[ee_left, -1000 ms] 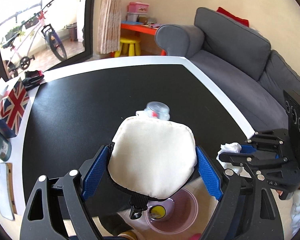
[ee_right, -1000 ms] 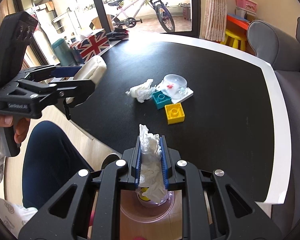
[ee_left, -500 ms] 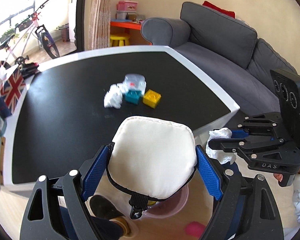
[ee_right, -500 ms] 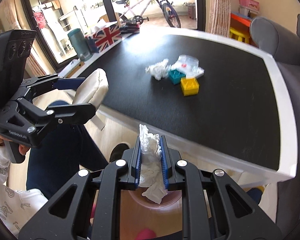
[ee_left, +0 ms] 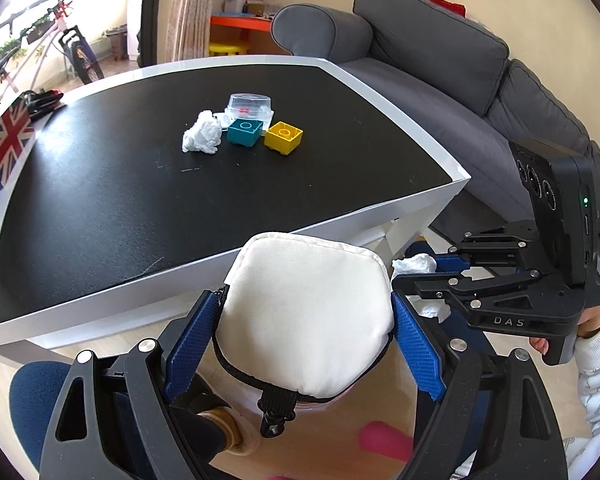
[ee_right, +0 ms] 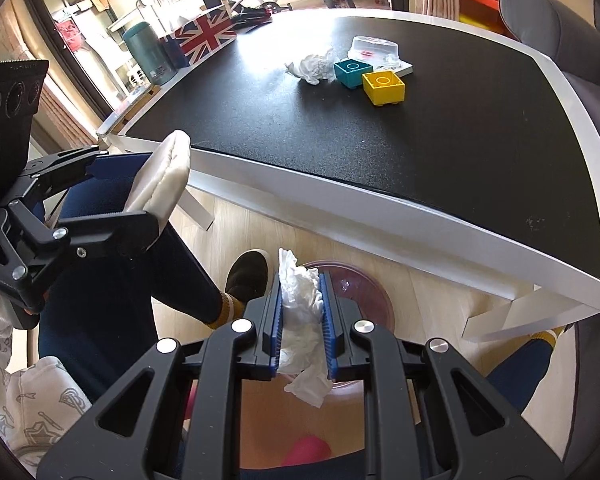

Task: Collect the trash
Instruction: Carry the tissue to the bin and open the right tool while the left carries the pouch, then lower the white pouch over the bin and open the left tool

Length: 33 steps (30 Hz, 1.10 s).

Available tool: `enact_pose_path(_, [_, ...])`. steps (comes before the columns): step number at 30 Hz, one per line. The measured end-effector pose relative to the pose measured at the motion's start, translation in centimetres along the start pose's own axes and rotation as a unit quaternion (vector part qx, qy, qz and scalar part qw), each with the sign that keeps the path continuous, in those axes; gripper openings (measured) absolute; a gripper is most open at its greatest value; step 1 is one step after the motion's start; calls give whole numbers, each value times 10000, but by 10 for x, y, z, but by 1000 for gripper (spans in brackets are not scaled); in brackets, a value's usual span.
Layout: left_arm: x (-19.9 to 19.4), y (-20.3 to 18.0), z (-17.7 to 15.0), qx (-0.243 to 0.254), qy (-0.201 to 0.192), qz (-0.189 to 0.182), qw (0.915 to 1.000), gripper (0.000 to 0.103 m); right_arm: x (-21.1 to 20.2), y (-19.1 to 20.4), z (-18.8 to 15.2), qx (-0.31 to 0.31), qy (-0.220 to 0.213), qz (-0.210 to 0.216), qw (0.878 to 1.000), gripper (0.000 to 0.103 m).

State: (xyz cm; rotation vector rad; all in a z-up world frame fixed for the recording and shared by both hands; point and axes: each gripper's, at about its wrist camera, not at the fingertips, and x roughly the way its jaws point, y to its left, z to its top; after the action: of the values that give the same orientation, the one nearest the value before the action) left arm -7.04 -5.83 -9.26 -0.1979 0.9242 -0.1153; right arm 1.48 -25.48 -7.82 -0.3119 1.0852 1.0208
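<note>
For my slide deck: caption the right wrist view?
Right hand-held gripper holds crumpled tissue above pink bin beside the table.

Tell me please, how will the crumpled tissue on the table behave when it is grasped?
The crumpled tissue probably squashes easily and weighs little: its folds look loose. It should not roll, though a push might slide it against the teal block beside it.

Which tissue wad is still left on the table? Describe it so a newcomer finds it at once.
On the black table top a small cluster sits toward the far side. The crumpled tissue lies at the cluster's left end in the left wrist view, beside the teal block, with the yellow block further right. It alone there is white, soft and shapeless.
</note>
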Motion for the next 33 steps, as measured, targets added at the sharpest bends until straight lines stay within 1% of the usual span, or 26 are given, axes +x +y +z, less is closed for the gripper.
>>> enact_pose_path(2, [-1,-1,0,10,-2,-9,10000,82,-1,-1,0,-1,-18,-2,10000,22])
enact_pose_path(3, [-1,-1,1,15,-2,-10,10000,82,-1,-1,0,-2,-16,-7,10000,34])
enact_pose_path(4, [-1,-1,1,22,1,-11,10000,82,-1,-2,0,12,-34,-21,10000,53])
enact_pose_path(5, [0,-1,2,33,4,-9,10000,82,-3,-4,-1,41,-67,-17,10000,61])
enact_pose_path(6, [0,-2,2,38,9,-11,10000,82,-3,-4,-2,60,-93,-5,9999,73])
enact_pose_path(7, [1,-2,2,37,18,-18,10000,82,-4,-5,-2,73,-116,3,9999,83])
enact_pose_path(9, [2,-3,1,52,44,-17,10000,82,-5,-5,-2,85,-161,-77,9998,90])
enact_pose_path(16, [6,-4,-2,73,115,-46,9999,82,-7,-8,-1,159,-130,-174,9996,94])
enact_pose_path(33, [19,-12,-8,161,341,-148,9992,82,-31,-19,-3,285,-286,-329,9986,95])
